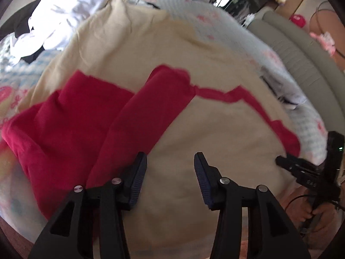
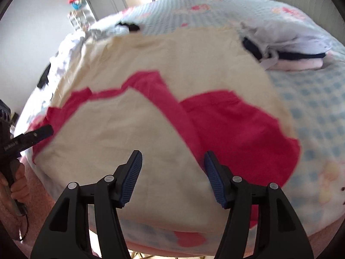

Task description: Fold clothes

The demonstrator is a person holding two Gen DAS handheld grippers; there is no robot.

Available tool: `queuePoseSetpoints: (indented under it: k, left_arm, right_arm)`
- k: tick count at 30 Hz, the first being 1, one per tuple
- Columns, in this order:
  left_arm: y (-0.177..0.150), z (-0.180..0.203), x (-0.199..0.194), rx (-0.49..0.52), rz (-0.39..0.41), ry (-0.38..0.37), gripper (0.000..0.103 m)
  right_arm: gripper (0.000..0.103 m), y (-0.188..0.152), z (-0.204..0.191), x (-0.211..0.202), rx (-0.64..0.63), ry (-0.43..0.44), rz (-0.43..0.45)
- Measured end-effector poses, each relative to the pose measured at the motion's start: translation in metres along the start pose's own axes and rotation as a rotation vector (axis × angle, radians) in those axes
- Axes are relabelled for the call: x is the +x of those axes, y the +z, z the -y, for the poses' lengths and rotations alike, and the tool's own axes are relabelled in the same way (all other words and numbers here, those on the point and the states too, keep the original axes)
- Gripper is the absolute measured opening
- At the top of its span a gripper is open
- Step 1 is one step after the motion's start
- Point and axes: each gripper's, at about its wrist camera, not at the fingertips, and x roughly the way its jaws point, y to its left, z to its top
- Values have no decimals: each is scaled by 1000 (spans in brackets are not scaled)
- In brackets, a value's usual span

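A red garment (image 1: 71,118) (image 2: 237,129) lies spread on a cream cloth (image 1: 215,140) (image 2: 118,140) that covers the bed. A cream panel covers its middle, so red shows at both sides, joined by a thin strip at the far edge. My left gripper (image 1: 170,157) is open and holds nothing, with its left finger over the red fabric's edge. My right gripper (image 2: 172,154) is open too, its right finger above the red part on that side. Each wrist view shows the other gripper (image 1: 282,161) (image 2: 46,130) near a red end, held by a hand (image 2: 19,185).
A checked blue-and-white bed cover (image 2: 312,97) lies under the cream cloth. A crumpled pile of white and black clothes (image 1: 71,10) sits at the far left. A folded stack (image 2: 291,49) rests at the far right by the padded headboard (image 1: 301,60).
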Motion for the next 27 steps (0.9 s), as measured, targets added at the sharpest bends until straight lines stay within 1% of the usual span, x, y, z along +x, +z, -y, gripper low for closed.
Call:
queuePoseSetpoints:
  k: [2, 3, 5, 7, 9, 11, 14, 16, 20, 22, 24, 26, 27]
  left_arm:
    - [2, -1, 0, -28, 2, -11, 47]
    - [4, -1, -4, -41, 7, -23, 47]
    - [5, 5, -10, -32, 13, -33, 47]
    - [6, 11, -15, -22, 18, -43, 47]
    - [7, 17, -20, -12, 23, -53, 47]
    - [15, 39, -18, 49, 15, -67, 47]
    - [28, 72, -14, 140, 2, -89, 47]
    - [37, 94, -10, 204, -6, -103, 47]
    - [69, 146, 20, 287, -47, -137, 47]
    - [84, 169, 31, 318, -65, -144, 47]
    - [103, 193, 45, 351, -77, -133, 47]
    - [127, 222, 64, 393, -71, -112, 47]
    - [138, 235, 73, 412, -66, -104, 47]
  right_arm:
    - [61, -5, -4, 10, -43, -88, -31]
    - [61, -6, -1, 9, -41, -87, -26]
    - [61, -6, 11, 2, -11, -113, -20]
    - [61, -8, 15, -7, -3, -138, -6]
    - [63, -9, 22, -19, 31, -116, 28]
    - [63, -6, 34, -28, 85, -86, 53]
    - [63, 8, 52, -36, 121, -83, 73]
    - [63, 19, 66, -41, 136, -122, 86]
    - [63, 41, 97, -49, 172, -197, 118]
    - [63, 54, 108, -45, 193, -210, 116]
    - [63, 69, 120, -37, 204, -181, 127]
    - [63, 83, 129, -25, 213, -145, 115]
    - [63, 89, 132, -18, 219, -111, 114]
